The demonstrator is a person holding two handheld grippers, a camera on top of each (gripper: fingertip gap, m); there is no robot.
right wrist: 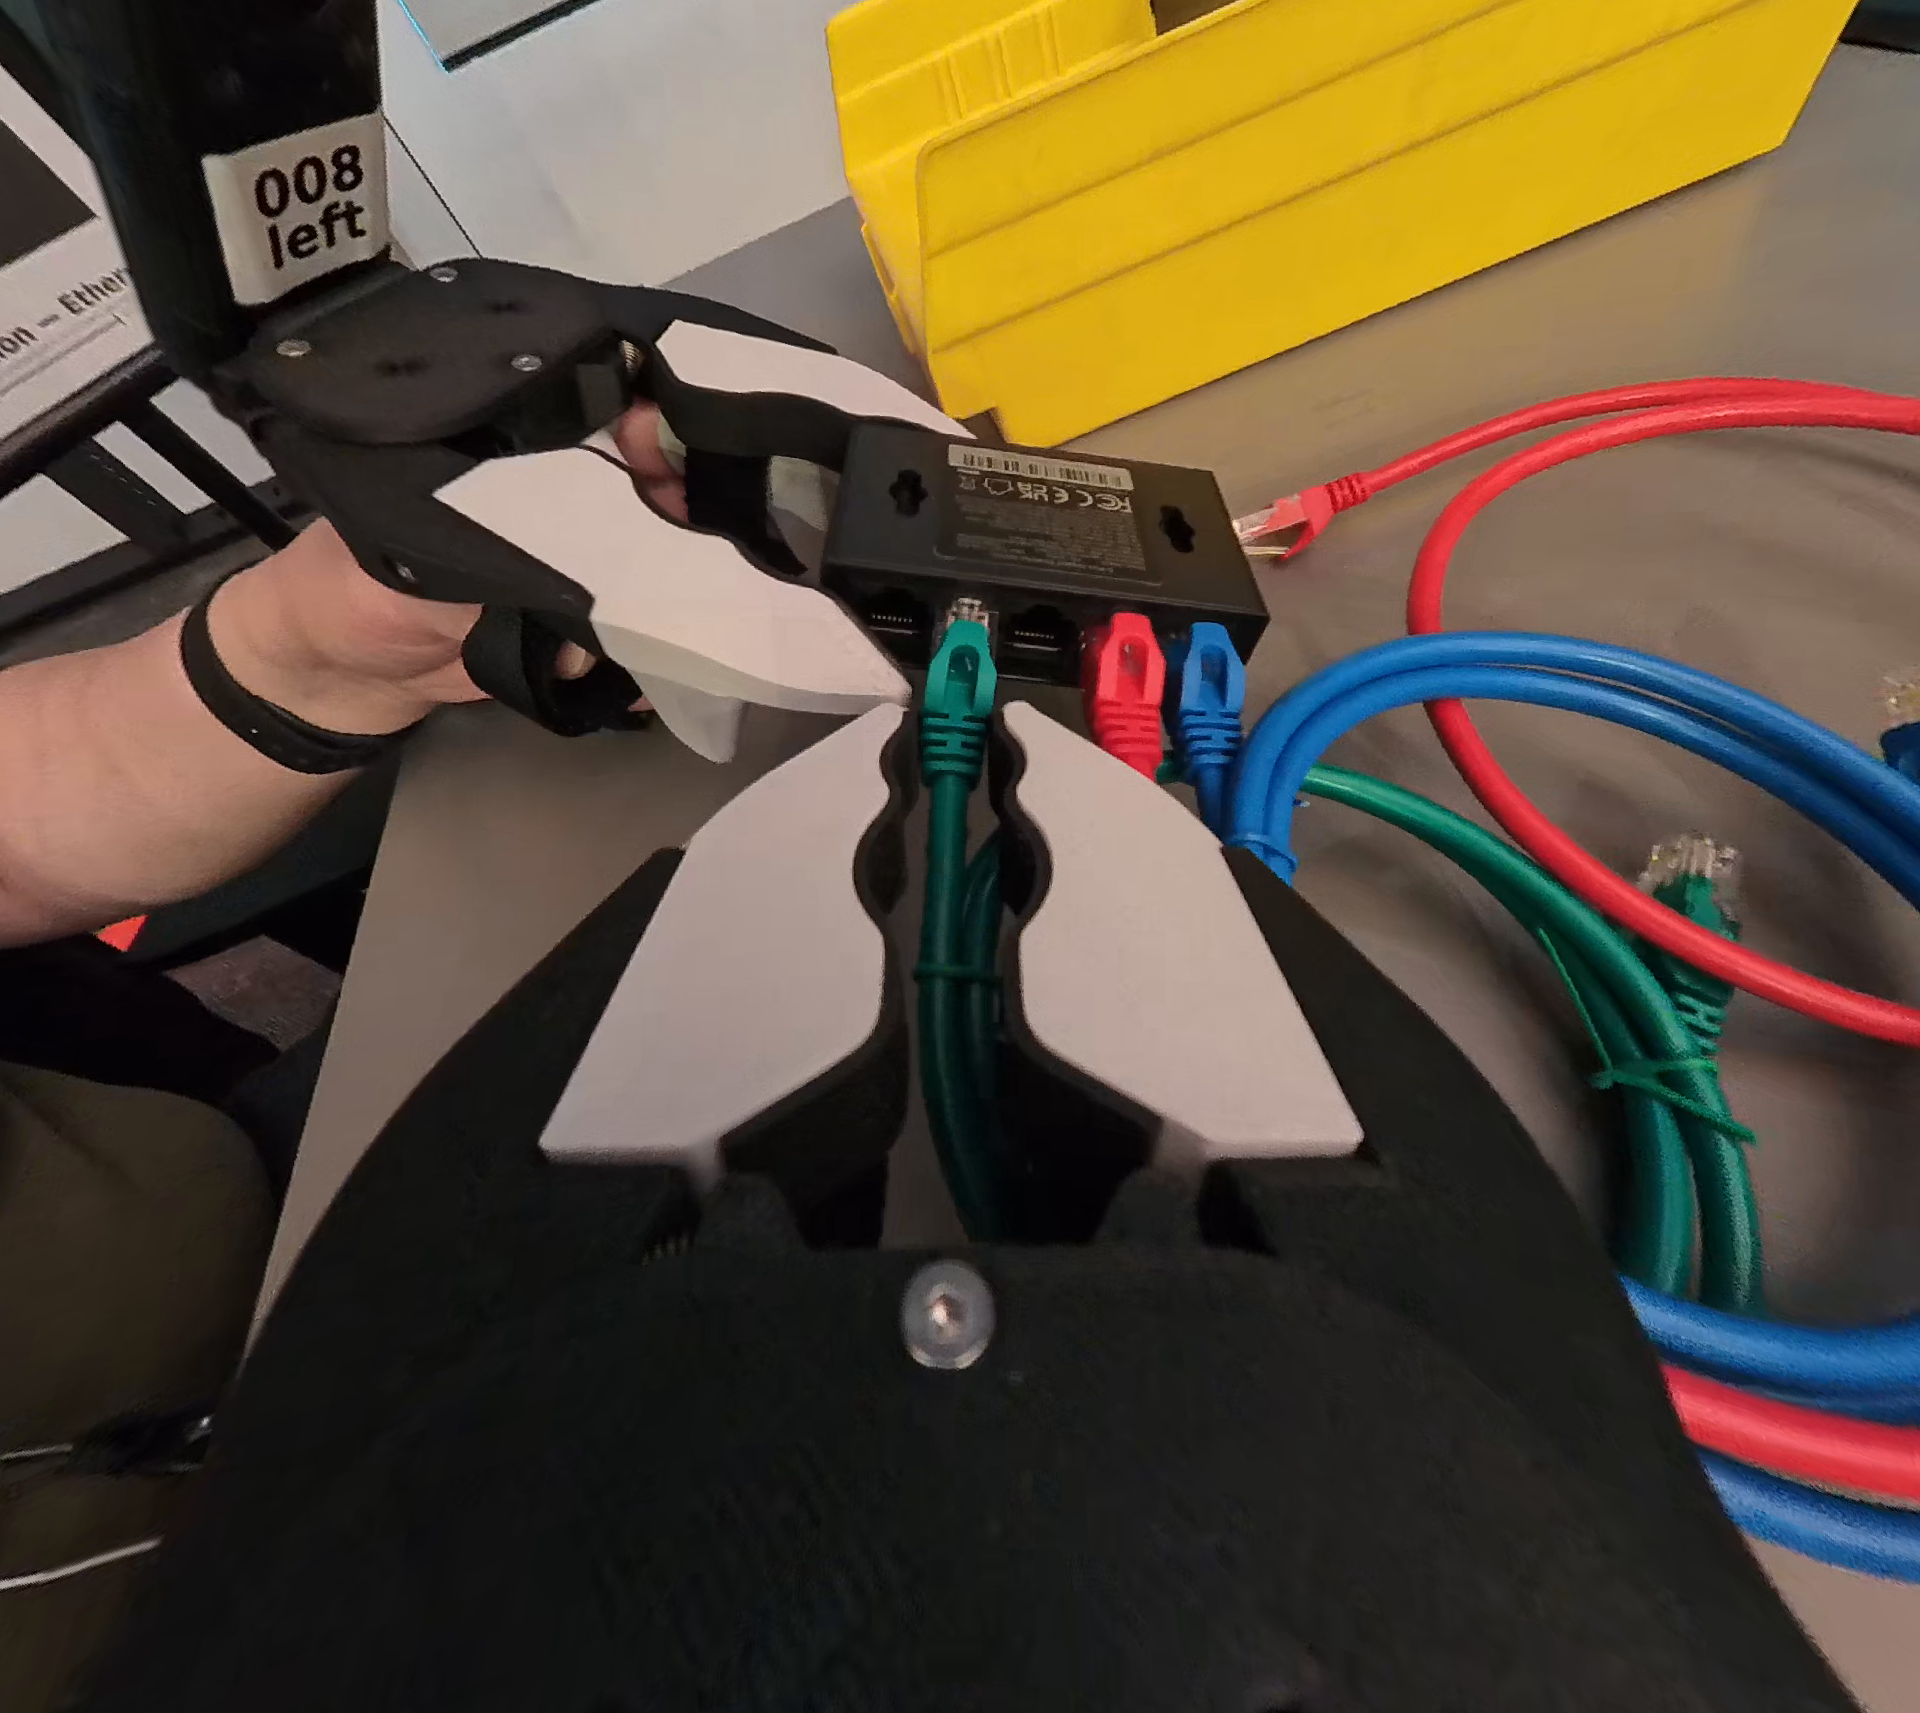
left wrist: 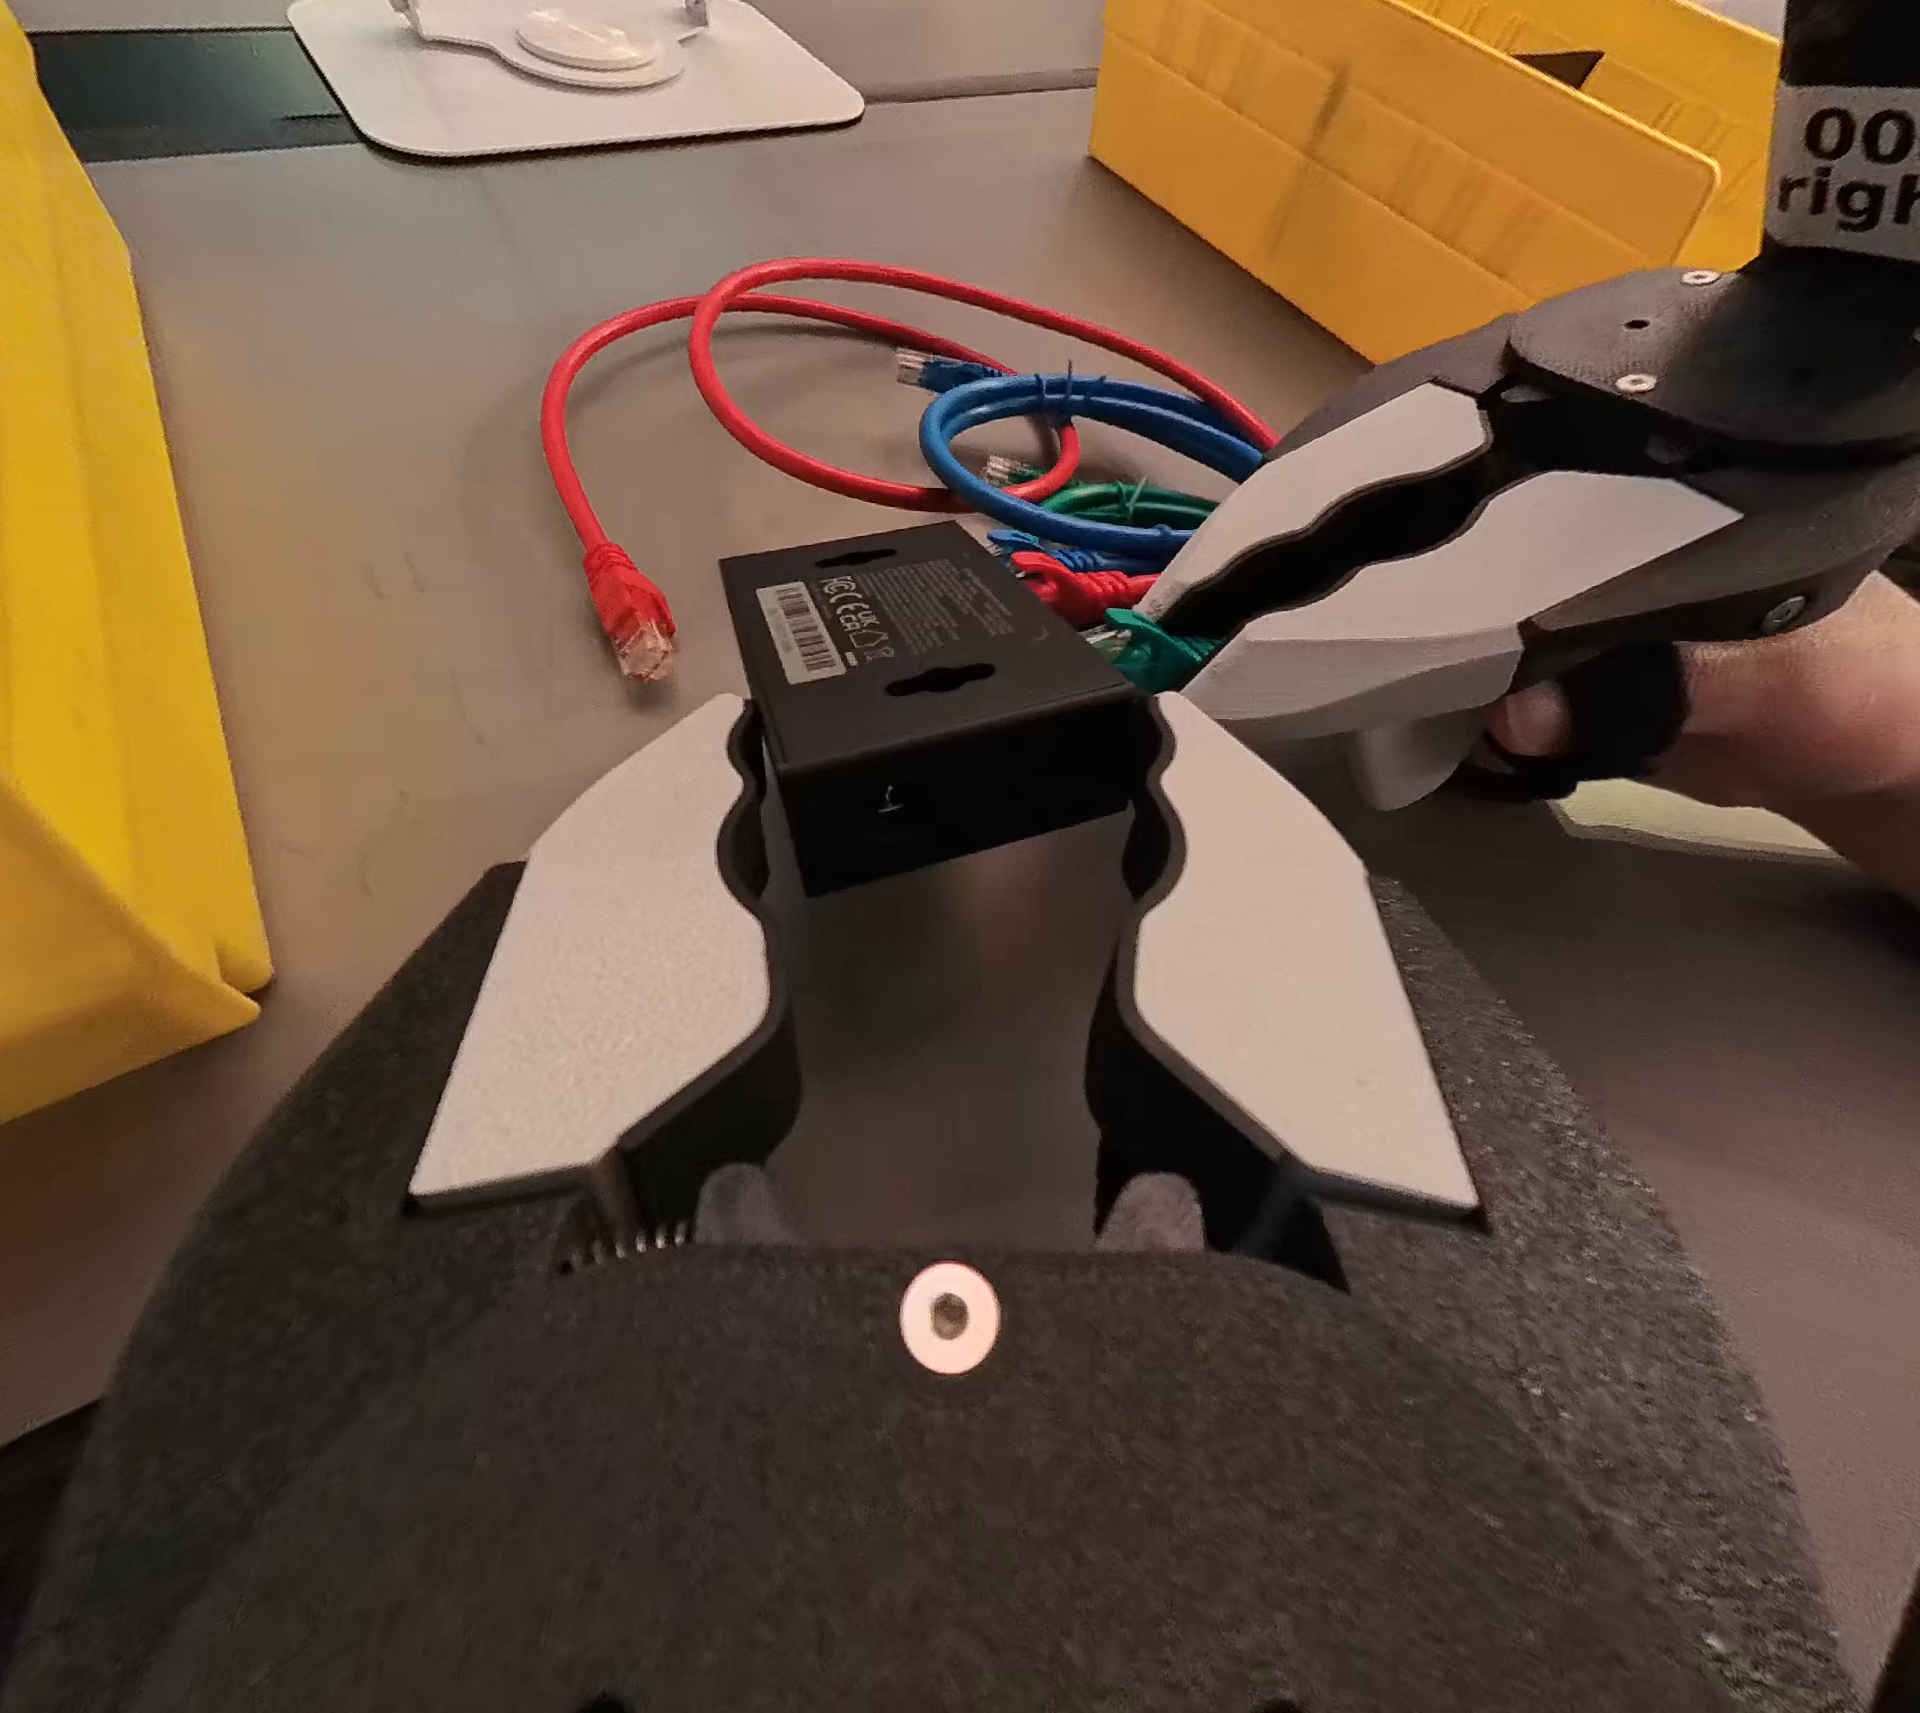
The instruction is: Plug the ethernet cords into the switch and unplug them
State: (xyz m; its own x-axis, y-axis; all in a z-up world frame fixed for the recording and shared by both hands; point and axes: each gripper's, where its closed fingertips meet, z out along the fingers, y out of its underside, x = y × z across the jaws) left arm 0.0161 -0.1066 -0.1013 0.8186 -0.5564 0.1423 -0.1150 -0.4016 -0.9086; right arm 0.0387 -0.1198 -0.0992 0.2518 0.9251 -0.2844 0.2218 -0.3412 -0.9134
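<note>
The black switch [left wrist: 914,624] lies label side up on the grey table [left wrist: 364,416]. My left gripper [left wrist: 945,723] is shut on its near end, one finger on each side. In the right wrist view the switch [right wrist: 1039,510] shows its port row, with a red plug [right wrist: 1127,676] and a blue plug [right wrist: 1210,676] seated. My right gripper [right wrist: 956,718] is shut on the green plug [right wrist: 956,676] at the second port, whose clear tip still shows outside the port. The left wrist view shows the right gripper [left wrist: 1174,640] holding that green plug [left wrist: 1143,661]. The left gripper [right wrist: 862,562] holds the switch's left end.
The cords' free ends lie loose on the table: a red plug [left wrist: 634,624], a blue plug [left wrist: 925,370] and a green plug [right wrist: 1688,884]. Coiled cords lie to the right [right wrist: 1558,676]. Yellow bins [left wrist: 1351,136] [left wrist: 94,624] stand on both sides. A white stand base [left wrist: 582,74] sits behind.
</note>
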